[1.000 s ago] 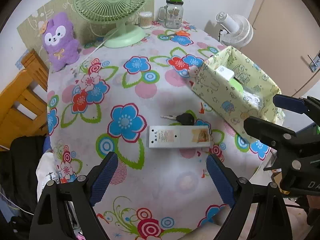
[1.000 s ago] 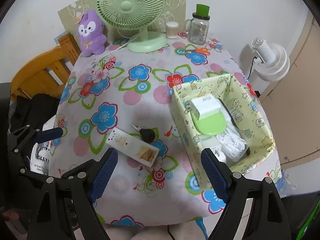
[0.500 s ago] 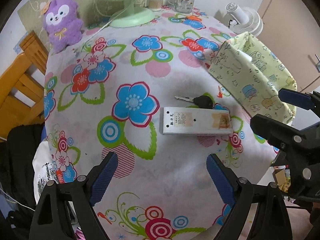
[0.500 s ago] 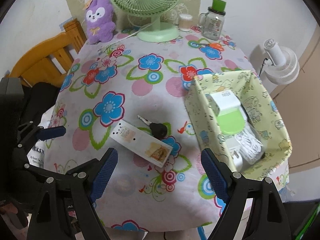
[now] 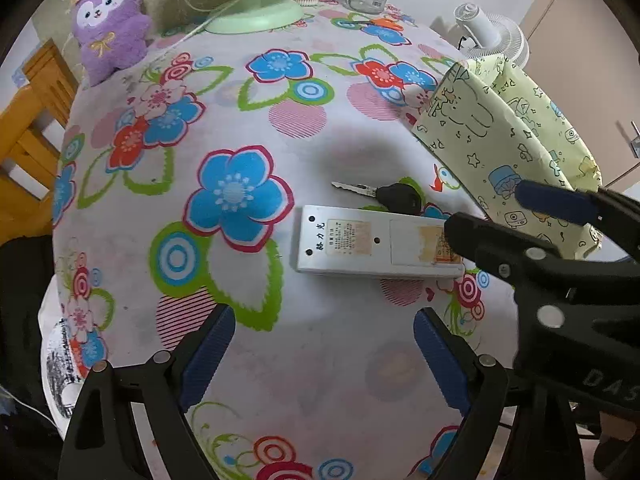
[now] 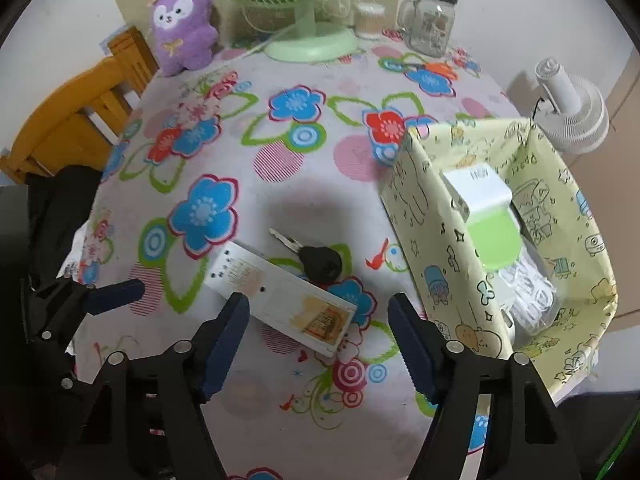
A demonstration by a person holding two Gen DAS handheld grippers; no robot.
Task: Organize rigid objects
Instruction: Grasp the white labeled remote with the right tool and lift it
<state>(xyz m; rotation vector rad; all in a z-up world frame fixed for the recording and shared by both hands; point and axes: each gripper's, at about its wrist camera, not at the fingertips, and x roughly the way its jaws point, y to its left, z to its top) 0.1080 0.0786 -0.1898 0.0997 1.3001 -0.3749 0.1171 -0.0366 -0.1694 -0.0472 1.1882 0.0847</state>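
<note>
A white remote control (image 5: pixel 380 246) lies back side up on the flowered tablecloth (image 5: pixel 224 192), near the table's front edge. Its back carries three Chinese characters printed sideways beside a yellowed label of small print too fine to read, and a torn, browned sticker sits on the battery cover. In the left wrist view its long axis runs left to right, the lettered end pointing left and the sticker end toward the fabric box (image 5: pixel 504 148); in the right wrist view (image 6: pixel 280 300) it lies on a diagonal from upper left to lower right.

A key (image 6: pixel 310 256) with a black head lies just behind the remote, its head almost touching the remote's long edge and its metal blade pointing away to the left.

The pale green fabric box (image 6: pixel 432 248), printed with cartoon drawings and scraps of lettering that read roughly "PAPA", stands to the right of the remote. Inside it rest a white case (image 6: pixel 478 192) with small grey lettering that cannot be made out, a green round-ended piece (image 6: pixel 496 240) under it, and a clear bag of white parts (image 6: pixel 528 292).

The right gripper (image 6: pixel 318 348) hovers over the sticker end of the remote with its jaws wide apart, one blue pad (image 6: pixel 226 344) over the remote's near edge. The left gripper (image 5: pixel 320 360) is held in front of the remote, jaws also wide apart and empty.

At the far side stand a purple plush toy (image 6: pixel 180 24), a green fan (image 6: pixel 308 12), a cotton swab jar (image 6: pixel 370 20) and a glass mug (image 6: pixel 430 28) with a green lid and a printed label too small to read.
</note>
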